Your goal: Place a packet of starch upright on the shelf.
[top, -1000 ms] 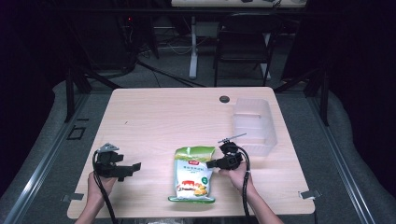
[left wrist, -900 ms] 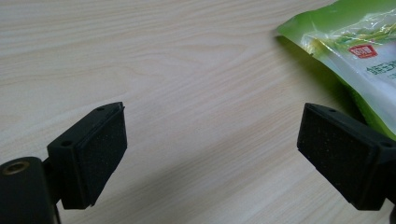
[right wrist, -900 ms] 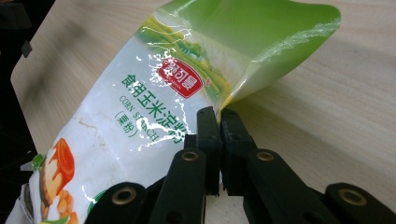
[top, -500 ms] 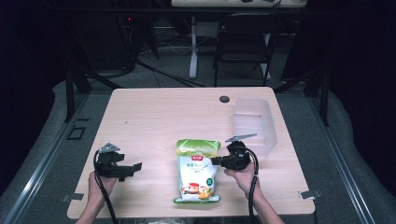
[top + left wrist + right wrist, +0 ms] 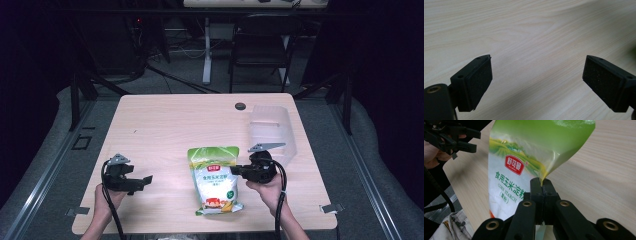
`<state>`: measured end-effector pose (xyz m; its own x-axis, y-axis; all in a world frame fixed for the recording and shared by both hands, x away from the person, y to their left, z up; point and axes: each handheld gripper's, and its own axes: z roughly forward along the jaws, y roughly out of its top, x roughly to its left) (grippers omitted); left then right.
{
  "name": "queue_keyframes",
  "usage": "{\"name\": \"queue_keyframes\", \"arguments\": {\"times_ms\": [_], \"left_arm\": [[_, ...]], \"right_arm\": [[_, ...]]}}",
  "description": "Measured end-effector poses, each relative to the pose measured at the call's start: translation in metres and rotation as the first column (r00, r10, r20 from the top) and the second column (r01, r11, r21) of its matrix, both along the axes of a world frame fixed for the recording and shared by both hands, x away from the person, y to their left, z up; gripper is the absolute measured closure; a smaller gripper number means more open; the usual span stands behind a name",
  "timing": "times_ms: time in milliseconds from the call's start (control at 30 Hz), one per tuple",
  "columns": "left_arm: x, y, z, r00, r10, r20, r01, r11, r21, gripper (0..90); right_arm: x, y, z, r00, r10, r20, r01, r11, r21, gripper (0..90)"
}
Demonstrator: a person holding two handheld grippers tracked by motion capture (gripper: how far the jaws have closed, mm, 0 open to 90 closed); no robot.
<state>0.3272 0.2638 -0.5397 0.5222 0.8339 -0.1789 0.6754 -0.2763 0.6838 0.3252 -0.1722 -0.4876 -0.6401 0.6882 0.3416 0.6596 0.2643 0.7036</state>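
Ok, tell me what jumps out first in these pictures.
The green and white corn starch bag lies near the front middle of the wooden table, its right edge pinched in the right claw. The left claw hovers open over bare wood at the front left. A clear plastic bin sits by the table's right edge.

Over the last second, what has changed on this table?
The right gripper, shut on the edge of the corn starch bag, has risen a little, tilting the bag's top end up off the table. The grip itself hasn't changed. The left gripper, open, and the clear plastic bin stayed where they were.
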Motion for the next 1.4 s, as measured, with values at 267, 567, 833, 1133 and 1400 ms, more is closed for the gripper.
{"name": "queue_keyframes", "arguments": {"times_ms": [267, 567, 833, 1133, 1400], "left_arm": [[-0.002, 0.003, 0.002, 0.9999, -0.003, 0.01, 0.004, 0.9993, -0.038, 4.8], [-0.003, 0.005, 0.002, 0.9998, -0.017, 0.012, 0.018, 0.9984, -0.054, 0.3], [-0.002, 0.006, 0.002, 0.9997, -0.021, 0.013, 0.022, 0.9975, -0.068, 0.2], [-0.003, 0.008, 0.004, 0.9988, -0.019, 0.046, 0.023, 0.9955, -0.092, 0.2], [0.0, 0.01, 0.003, 0.9985, 0.007, 0.054, -0.002, 0.9951, -0.099, 0.3]], "right_arm": [[-0.01, 0.006, 0.011, 0.9985, 0.037, 0.04, -0.037, 0.999, -0.012, 90.0], [-0.015, 0.011, 0.027, 0.9929, 0.067, 0.098, -0.066, 0.998, -0.018, 90.0], [-0.016, 0.014, 0.039, 0.9811, 0.102, 0.165, -0.097, 0.995, -0.04, 90.0], [-0.013, 0.012, 0.044, 0.9797, 0.091, 0.179, -0.082, 0.995, -0.058, 90.0], [-0.011, 0.007, 0.05, 0.9787, 0.081, 0.189, -0.068, 0.995, -0.071, 90.0]]}}
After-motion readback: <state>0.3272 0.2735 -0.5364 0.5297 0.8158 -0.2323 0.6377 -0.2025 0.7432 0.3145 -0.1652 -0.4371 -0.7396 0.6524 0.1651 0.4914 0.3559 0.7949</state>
